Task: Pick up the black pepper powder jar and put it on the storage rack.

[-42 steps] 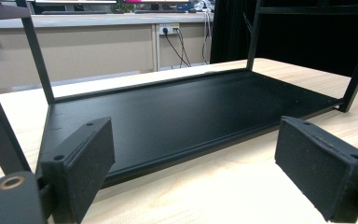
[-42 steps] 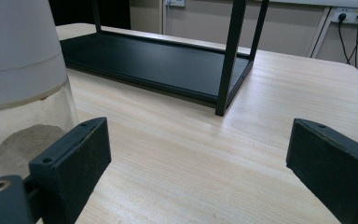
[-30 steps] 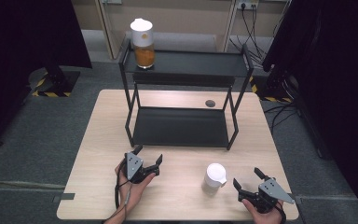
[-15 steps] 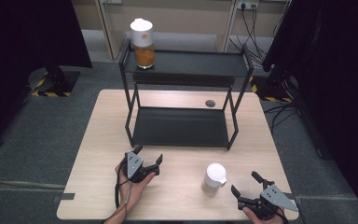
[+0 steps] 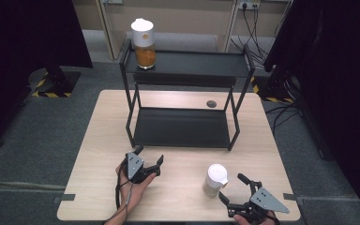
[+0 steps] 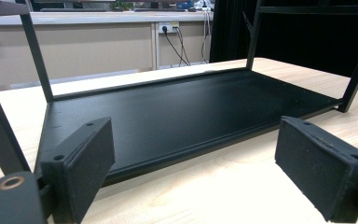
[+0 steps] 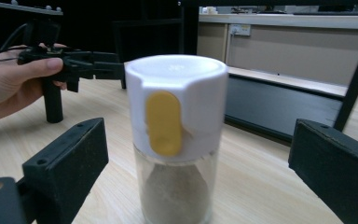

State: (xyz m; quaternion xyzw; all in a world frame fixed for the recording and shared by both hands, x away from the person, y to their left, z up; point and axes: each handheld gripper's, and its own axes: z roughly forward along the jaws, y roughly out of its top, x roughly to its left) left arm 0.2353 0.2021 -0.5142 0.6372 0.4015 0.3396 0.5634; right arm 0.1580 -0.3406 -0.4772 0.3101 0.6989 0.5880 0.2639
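From the high view, a pale wooden desk (image 5: 178, 206) carries a black metal rack (image 5: 183, 126) with two shelves. A jar with orange stuff (image 5: 143, 43) and a white cap stands on the left end of the top shelf. A small dark round spot (image 5: 211, 103) sits on the desk behind the rack. A jar with a white lid (image 5: 214, 180) stands upright on the desk near the front, on the right side. The left gripper (image 5: 149, 158) is held in a hand (image 5: 133, 185) in front of the rack, and its jaws are wide apart with nothing in them. The right gripper (image 5: 232, 188) is just beside the white-lid jar, jaws wide apart, not touching it.

In the left gripper view, the two black pads (image 6: 81, 163) stand wide, and the bottom shelf of the rack lies just ahead.

In the right gripper view, the jar stands between the wide pads (image 7: 67, 161). It has a yellow tab (image 7: 164, 122) on the lid and brown powder inside. The other hand shows at the far left.
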